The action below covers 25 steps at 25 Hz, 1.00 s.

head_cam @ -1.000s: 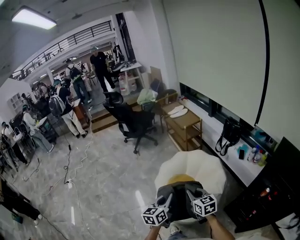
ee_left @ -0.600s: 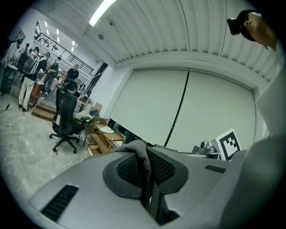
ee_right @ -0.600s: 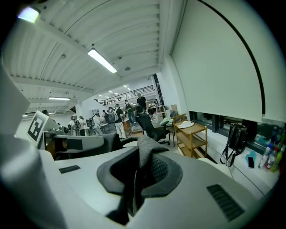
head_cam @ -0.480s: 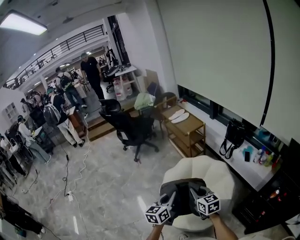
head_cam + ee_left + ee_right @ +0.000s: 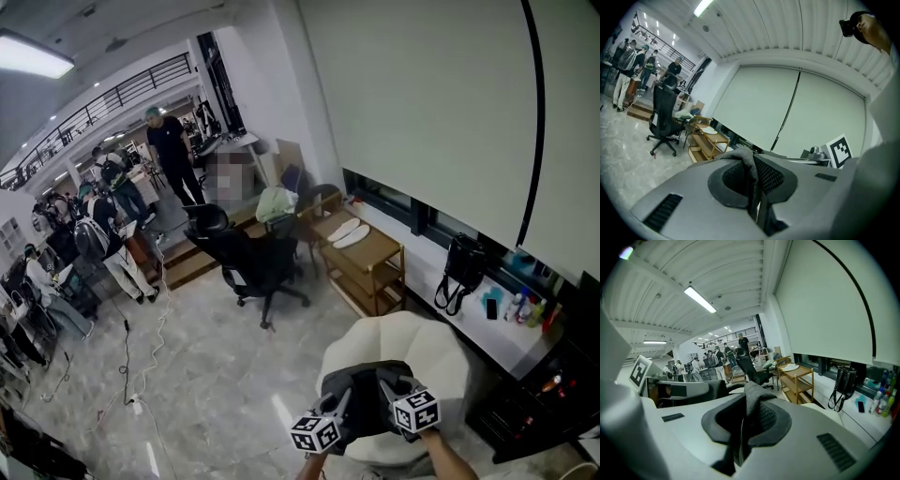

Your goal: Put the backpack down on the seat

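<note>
The backpack now hangs further over the cream seat, its soft, floppy top fabric (probably light, best held there) pinched tight in the fingers of the left gripper and right gripper.

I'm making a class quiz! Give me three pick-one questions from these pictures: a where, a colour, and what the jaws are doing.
1. Where is the dark grey fabric backpack? A) held at the cream shell-shaped cushioned seat B) on the floor C) on the wall
2. What colour is the wheeled office chair? A) red B) black C) yellow
3. The left gripper and right gripper jaws are: A) wide open B) shut on backpack fabric C) around a cup
Answers: 1A, head view shows it there; 2B, plainly black; 3B, grey fabric pinched in both gripper views.
</note>
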Each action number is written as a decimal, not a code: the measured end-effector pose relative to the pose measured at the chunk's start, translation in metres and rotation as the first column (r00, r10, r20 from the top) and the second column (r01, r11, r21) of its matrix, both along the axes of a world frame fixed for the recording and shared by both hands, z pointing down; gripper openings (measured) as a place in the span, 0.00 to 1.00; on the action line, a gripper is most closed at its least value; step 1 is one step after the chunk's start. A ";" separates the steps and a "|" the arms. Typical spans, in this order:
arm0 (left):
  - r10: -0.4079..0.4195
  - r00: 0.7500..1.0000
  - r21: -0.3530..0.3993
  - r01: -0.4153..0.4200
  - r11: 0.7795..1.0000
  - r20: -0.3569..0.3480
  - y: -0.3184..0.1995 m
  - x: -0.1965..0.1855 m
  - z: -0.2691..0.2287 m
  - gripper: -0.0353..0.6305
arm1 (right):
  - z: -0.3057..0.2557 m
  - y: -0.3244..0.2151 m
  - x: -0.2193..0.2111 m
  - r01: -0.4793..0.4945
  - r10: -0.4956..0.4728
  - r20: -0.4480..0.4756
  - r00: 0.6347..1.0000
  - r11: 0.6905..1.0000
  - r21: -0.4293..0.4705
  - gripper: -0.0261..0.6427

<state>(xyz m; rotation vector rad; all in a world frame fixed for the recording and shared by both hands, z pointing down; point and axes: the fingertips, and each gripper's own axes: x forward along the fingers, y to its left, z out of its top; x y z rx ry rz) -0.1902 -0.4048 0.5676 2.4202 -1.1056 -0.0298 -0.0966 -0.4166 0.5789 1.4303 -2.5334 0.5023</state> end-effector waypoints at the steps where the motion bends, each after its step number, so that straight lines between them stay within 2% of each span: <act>1: 0.002 1.000 -0.003 -0.002 1.000 0.001 -0.002 0.002 0.001 0.13 | 0.002 -0.002 0.002 -0.001 0.001 -0.001 1.000 1.000 -0.004 0.11; 10: -0.035 0.999 -0.031 0.035 0.999 -0.001 -0.021 0.034 0.012 0.13 | 0.017 -0.020 0.033 0.034 -0.034 0.006 0.999 0.999 -0.038 0.11; 19: -0.125 0.992 -0.071 0.123 0.990 -0.023 -0.060 0.075 0.017 0.13 | 0.016 -0.067 0.074 0.126 -0.124 0.039 0.992 0.991 -0.049 0.11; 25: -0.153 0.988 -0.086 0.151 0.985 -0.017 -0.091 0.099 0.024 0.13 | 0.020 -0.101 0.100 0.160 -0.158 0.042 0.987 0.986 -0.050 0.11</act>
